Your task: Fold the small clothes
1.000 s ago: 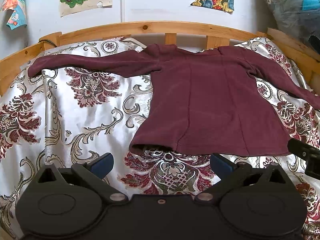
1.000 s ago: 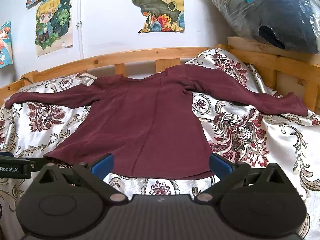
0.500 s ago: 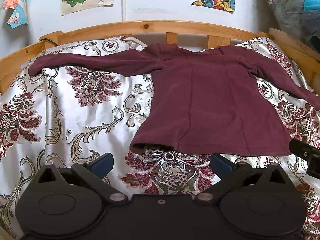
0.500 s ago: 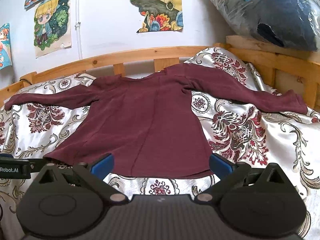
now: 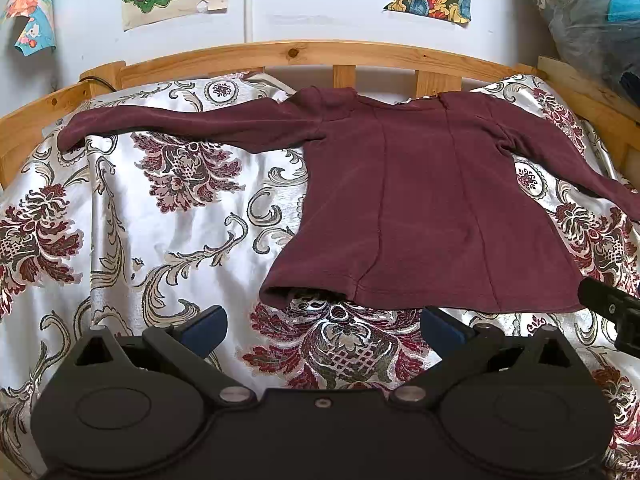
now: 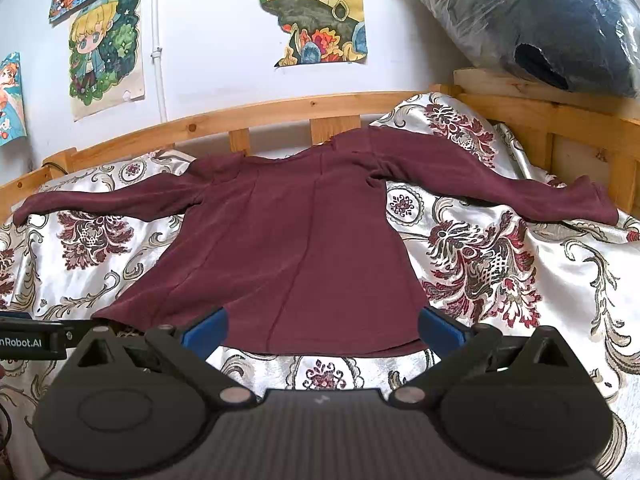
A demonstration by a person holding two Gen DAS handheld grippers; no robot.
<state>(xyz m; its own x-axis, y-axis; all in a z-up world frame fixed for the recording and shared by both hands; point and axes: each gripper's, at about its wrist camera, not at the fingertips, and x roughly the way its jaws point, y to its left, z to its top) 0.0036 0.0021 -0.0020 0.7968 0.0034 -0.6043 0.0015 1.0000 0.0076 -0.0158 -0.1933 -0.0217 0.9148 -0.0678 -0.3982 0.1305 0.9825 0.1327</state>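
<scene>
A small maroon long-sleeved top lies flat on the bed, hem toward me, both sleeves spread out to the sides; it also shows in the right wrist view. My left gripper is open and empty, just short of the hem's left corner. My right gripper is open and empty, hovering at the middle-right of the hem. The right gripper's body shows at the left view's right edge, and the left gripper's body at the right view's left edge.
A white satin cover with red floral pattern covers the bed. A wooden rail runs along the back and right side. A plastic-wrapped dark bundle sits on the right rail. Posters hang on the wall.
Both grippers have edged slightly forward and up; the view has shifted a little. The top has not moved and both grippers stay open.
</scene>
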